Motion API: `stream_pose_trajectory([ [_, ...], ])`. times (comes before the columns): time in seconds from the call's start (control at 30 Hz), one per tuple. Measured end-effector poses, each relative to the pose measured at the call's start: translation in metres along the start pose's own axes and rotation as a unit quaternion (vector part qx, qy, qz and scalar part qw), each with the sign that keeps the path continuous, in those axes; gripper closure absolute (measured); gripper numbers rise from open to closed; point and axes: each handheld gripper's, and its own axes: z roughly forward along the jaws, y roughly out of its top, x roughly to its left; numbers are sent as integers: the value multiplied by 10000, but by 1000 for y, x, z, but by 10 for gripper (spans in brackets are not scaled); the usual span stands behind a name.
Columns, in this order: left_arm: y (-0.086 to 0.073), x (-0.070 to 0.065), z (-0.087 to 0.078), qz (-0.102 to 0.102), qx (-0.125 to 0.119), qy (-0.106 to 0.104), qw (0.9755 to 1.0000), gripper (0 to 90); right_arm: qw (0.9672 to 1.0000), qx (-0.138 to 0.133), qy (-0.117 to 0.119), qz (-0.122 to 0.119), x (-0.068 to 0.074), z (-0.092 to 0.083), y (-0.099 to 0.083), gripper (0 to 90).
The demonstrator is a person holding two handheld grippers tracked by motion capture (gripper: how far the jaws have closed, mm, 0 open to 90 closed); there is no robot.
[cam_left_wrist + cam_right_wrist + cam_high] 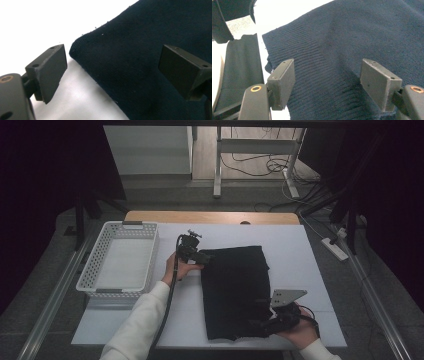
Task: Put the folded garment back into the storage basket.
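While a person works from the near side of a white-covered table (310,250), a dark knitted garment (235,290) lies folded flat at the middle of the surface — a long rectangle running from the near edge toward the far side. The left gripper (204,257), held in a hand with a white sleeve, sits at the garment's far left corner; in the left gripper view its jaws stand wide apart, one over bare table and the other over the dark knit, with the rounded corner of the cloth (140,62) between them and neither pad pressing on it. The right gripper (260,322) rests low at the garment's near right corner, a grey three-cornered plate on its top. Its jaws are also spread wide over the ribbed hem (332,65), gripping nothing. A white perforated basket (102,252) stands on the table to the left — well apart from the cloth.
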Motion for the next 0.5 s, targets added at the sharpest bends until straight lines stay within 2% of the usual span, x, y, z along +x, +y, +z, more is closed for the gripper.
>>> stream_pose_trajectory([
  [0.23, -1, 6, 15, -126, 103, -78, 9998, 81, 10000, 46, -11, -24, 0, 1, -1, 283],
  [0.5, 0, 8, 20, -115, 100, -121, 9998, 77, 9999, 102, -5, -45, 0, 2, -1, 283],
])
